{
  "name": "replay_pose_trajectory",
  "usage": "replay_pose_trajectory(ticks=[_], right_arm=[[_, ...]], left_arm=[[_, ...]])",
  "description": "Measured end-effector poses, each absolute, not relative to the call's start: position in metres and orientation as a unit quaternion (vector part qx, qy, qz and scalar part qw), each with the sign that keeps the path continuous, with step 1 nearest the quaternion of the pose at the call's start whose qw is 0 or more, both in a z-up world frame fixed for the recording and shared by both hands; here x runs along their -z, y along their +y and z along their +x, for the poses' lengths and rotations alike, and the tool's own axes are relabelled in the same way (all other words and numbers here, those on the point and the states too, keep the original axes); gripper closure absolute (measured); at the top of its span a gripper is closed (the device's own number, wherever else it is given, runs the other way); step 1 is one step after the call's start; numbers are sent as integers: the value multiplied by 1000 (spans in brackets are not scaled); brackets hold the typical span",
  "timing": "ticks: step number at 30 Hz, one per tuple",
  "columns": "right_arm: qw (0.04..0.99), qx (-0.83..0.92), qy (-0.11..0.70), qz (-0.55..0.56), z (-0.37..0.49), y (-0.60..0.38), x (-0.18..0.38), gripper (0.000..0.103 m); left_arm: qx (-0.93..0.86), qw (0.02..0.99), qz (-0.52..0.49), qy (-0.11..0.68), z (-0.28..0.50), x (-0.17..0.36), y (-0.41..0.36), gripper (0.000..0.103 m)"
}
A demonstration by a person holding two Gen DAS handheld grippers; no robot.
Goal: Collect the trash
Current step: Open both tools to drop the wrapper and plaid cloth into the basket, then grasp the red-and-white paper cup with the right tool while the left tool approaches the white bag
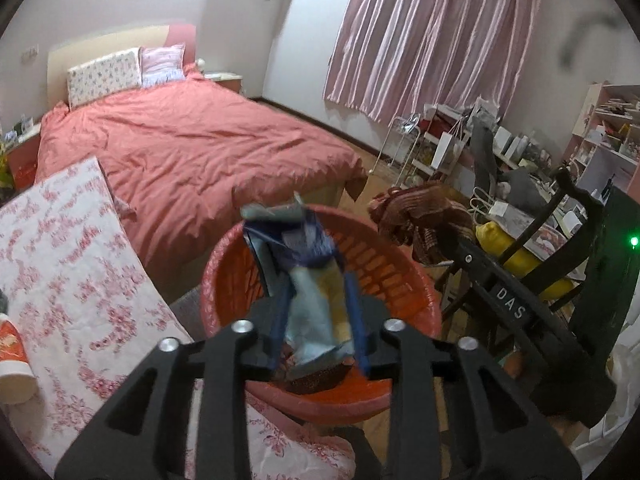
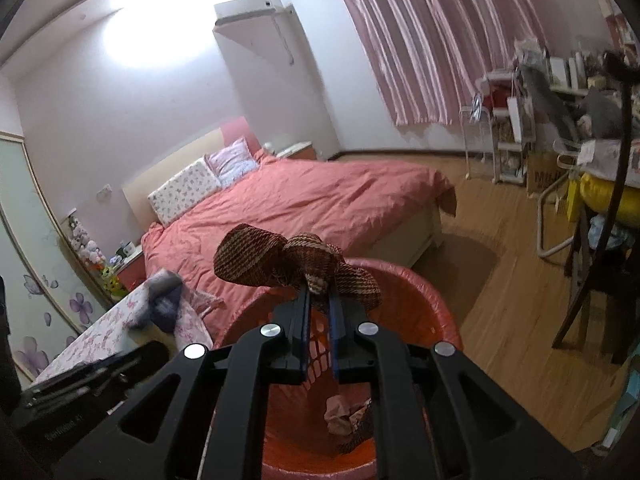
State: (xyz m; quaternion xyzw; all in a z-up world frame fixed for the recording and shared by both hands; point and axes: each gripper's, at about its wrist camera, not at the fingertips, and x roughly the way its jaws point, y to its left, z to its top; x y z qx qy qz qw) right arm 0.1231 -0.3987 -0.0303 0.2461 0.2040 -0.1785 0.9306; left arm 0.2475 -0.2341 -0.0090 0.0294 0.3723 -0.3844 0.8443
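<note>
An orange-red plastic basket (image 1: 400, 276) stands on the floor by the bed; it also shows in the right wrist view (image 2: 420, 304). My left gripper (image 1: 294, 236) is shut on a crumpled blue and grey wrapper (image 1: 308, 292) and holds it over the basket. My right gripper (image 2: 318, 294) is shut on a brown knitted cloth (image 2: 256, 260) above the basket's far rim; the cloth also shows in the left wrist view (image 1: 420, 216). Crumpled paper (image 2: 340, 416) lies in the basket's bottom.
A bed with a coral duvet (image 1: 192, 148) lies behind the basket. A floral padded board (image 1: 68, 264) with a paper cup (image 1: 14, 368) is at the left. Chairs and cluttered shelves (image 1: 520, 184) stand to the right. Wooden floor (image 2: 500, 312) runs right of the basket.
</note>
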Motion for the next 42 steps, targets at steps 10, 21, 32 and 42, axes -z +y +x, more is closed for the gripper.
replay_pose_trajectory(ticks=[10,21,32,42], right_arm=[[921,188,228,255,121,-395,39,55],[933,162,235,220,131,-366,20,50],[948,93,248,174,149,-296,2,46],[949,7,286,131,172,-213,3,35]], left_arm=[[338,846,31,411,272,40,-214,62],[276,873,37,399,263,30,-142,50],[201,898,0,391,256,15,-36,44],[100,924,-38,366,246,6,83,36]])
